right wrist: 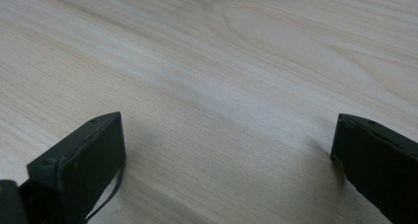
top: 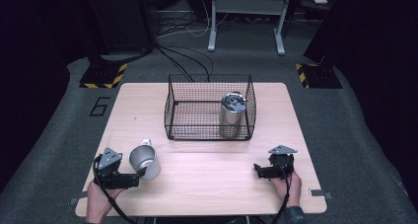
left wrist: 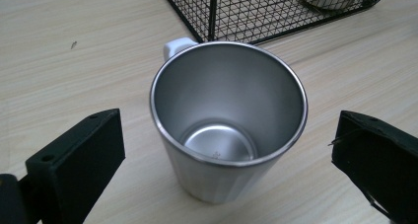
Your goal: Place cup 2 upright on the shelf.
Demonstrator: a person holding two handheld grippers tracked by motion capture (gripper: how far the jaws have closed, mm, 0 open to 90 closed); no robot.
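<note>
A steel mug (top: 145, 161) with a white handle stands upright and empty on the wooden table (top: 207, 184) at the front left. My left gripper (top: 142, 173) is open right behind it; in the left gripper view the mug (left wrist: 227, 120) sits between the two black jaws, a gap on each side. My right gripper (top: 256, 169) rests open low over bare wood at the front right, nothing between its jaws (right wrist: 226, 160). A black wire basket (top: 211, 107) stands at the table's middle back, holding a steel tumbler (top: 231, 114) with a dark lid.
The basket's near corner (left wrist: 212, 17) rises just beyond the mug. Bare wood lies between the two grippers. Cables and stand feet with yellow-black stripes (top: 104, 76) sit on the grey floor behind the table.
</note>
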